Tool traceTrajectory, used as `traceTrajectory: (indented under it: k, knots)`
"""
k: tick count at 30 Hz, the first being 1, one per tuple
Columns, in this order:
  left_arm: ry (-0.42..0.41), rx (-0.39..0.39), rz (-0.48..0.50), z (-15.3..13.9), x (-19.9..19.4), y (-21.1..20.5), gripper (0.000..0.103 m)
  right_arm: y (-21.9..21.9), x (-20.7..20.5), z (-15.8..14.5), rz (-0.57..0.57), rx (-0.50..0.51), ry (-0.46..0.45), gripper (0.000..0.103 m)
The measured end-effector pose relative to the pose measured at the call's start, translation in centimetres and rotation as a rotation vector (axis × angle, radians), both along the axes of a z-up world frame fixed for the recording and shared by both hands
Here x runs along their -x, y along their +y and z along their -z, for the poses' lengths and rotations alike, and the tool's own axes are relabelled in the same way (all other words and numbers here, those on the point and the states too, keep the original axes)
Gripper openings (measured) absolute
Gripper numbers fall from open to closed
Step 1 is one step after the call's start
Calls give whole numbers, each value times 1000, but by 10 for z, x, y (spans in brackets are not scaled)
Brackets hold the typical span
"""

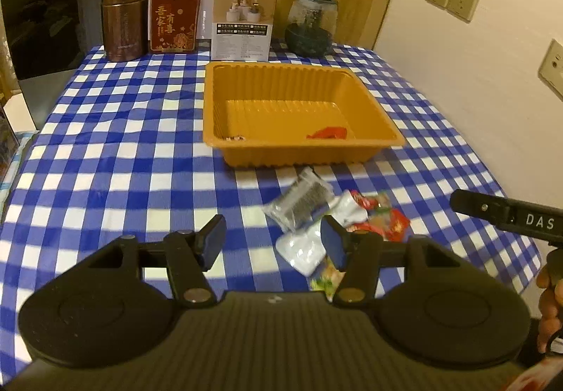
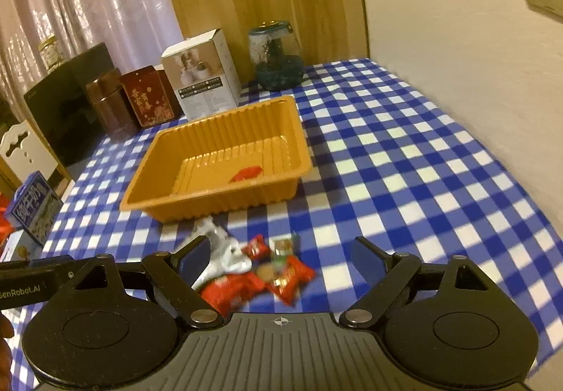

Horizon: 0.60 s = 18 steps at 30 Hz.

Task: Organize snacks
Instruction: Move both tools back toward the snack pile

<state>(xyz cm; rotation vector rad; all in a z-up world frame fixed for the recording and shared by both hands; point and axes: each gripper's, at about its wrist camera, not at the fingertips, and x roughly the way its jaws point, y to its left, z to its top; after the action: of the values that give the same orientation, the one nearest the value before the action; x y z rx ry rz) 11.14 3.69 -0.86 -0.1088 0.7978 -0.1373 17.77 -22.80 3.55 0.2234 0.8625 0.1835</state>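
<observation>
The tray's near wall (image 1: 299, 155) hides most of a possibly red wrapper (image 1: 329, 133).

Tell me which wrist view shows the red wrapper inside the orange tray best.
The left wrist view: the red wrapper lies in plain sight on the floor of the orange tray, near its front wall. The right wrist view shows it too, but smaller and blurrier, from an oblique angle.

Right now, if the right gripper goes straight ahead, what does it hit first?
Probably the snack pile lying between its open fingers, red wrappers nearest; the orange tray sits behind. Depth is unclear, so it might pass above them.
</observation>
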Motion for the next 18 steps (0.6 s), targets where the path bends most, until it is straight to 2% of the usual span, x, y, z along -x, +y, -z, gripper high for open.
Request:
traceTrajectory:
  k: [10, 18]
  knots:
    - [30, -11, 30, 5, 43, -10, 58, -7, 50, -1, -18, 15, 33, 86]
    - [37, -26, 48, 5, 54, -20, 62, -10, 62, -2, -31, 31, 33, 86]
